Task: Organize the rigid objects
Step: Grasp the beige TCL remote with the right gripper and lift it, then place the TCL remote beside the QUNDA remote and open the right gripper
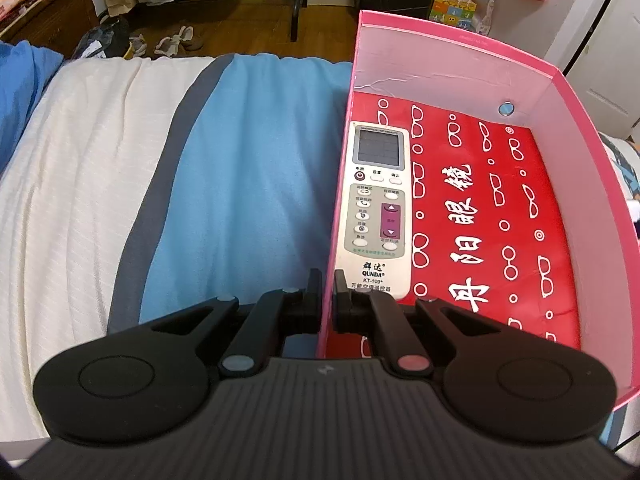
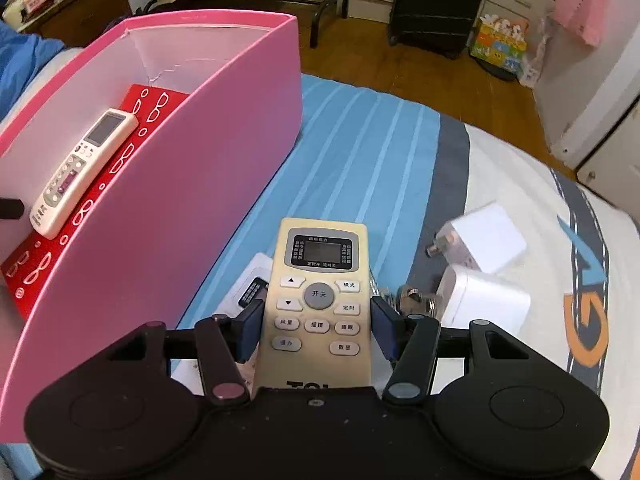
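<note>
A pink box (image 1: 576,92) stands on the bed, with a red eyeglass-print liner (image 1: 500,200) inside. A white QUNDA remote (image 1: 376,208) lies in it along the left wall. My left gripper (image 1: 328,284) is shut on that left wall (image 1: 340,168), one finger on each side. In the right wrist view the box (image 2: 180,200) is at the left with the white remote (image 2: 80,168) inside. My right gripper (image 2: 318,320) is shut on a cream TCL remote (image 2: 320,288) just above the blue bedding.
On the bed right of the right gripper lie two white chargers (image 2: 484,240) (image 2: 480,300), metal keys (image 2: 412,296) and a white flat device (image 2: 252,284) under the remote. Beyond the bed edge are wooden floor, a black suitcase (image 2: 436,8), bags and shoes (image 1: 176,40).
</note>
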The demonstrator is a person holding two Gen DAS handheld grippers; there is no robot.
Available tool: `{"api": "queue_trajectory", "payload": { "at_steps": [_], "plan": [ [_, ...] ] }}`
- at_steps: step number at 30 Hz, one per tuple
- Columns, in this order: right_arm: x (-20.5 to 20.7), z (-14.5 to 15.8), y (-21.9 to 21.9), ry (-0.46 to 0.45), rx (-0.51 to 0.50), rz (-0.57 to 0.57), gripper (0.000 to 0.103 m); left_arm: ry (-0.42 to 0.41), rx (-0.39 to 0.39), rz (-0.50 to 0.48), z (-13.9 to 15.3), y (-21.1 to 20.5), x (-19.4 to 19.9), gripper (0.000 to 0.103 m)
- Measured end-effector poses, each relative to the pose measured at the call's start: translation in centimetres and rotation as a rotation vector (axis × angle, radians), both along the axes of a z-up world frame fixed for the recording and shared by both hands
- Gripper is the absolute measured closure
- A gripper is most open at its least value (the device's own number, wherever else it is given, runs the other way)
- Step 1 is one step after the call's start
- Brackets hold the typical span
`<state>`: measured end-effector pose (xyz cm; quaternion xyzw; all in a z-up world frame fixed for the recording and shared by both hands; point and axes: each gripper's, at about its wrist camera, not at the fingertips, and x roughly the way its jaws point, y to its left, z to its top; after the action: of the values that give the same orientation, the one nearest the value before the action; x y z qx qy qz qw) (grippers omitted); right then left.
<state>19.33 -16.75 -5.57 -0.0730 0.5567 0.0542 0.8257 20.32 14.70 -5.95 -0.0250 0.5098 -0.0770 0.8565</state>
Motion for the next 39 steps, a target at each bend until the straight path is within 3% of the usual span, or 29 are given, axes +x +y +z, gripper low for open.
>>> {"api": "queue_trajectory", "payload": {
  "at_steps": [9, 14, 18, 22, 25, 31, 35, 39],
  "plan": [
    [-1.3, 1.9, -0.5, -0.033, 0.027, -0.042, 0.042, 0.0, 0.022, -0.015, 0.0, -0.3, -0.1, 0.1],
    [-1.9, 5.0, -1.1, -0.078, 0.08, -0.06, 0.041, -0.002, 0.021, -0.022, 0.1, -0.3, -0.1, 0.1],
    [-2.0, 8.9, -0.5, -0.133, 0.246, -0.056, 0.041, 0.003, 0.008, -0.024, 0.1, -0.1, 0.0, 0.1],
    [-1.5, 10.8, 3.0, -0.125, 0.403, 0.032, 0.041, 0.002, 0.003, -0.028, 0.0, 0.0, -0.1, 0.101],
    [-1.0, 10.5, 5.8, -0.101, 0.458, 0.052, 0.041, 0.001, -0.017, -0.025, 0.0, 0.2, -0.1, 0.1],
    [1.1, 8.4, 11.2, -0.053, 0.405, 0.162, 0.041, 0.0, -0.034, -0.022, -0.1, 0.5, -0.1, 0.1],
    [2.4, 6.8, 11.6, -0.101, 0.38, 0.131, 0.041, -0.017, -0.016, -0.037, 0.1, 0.3, -0.4, 0.1],
    [4.4, 4.3, 11.7, -0.039, 0.368, 0.051, 0.041, -0.007, -0.052, -0.003, -0.1, 0.8, -0.2, 0.1]
  ]
}}
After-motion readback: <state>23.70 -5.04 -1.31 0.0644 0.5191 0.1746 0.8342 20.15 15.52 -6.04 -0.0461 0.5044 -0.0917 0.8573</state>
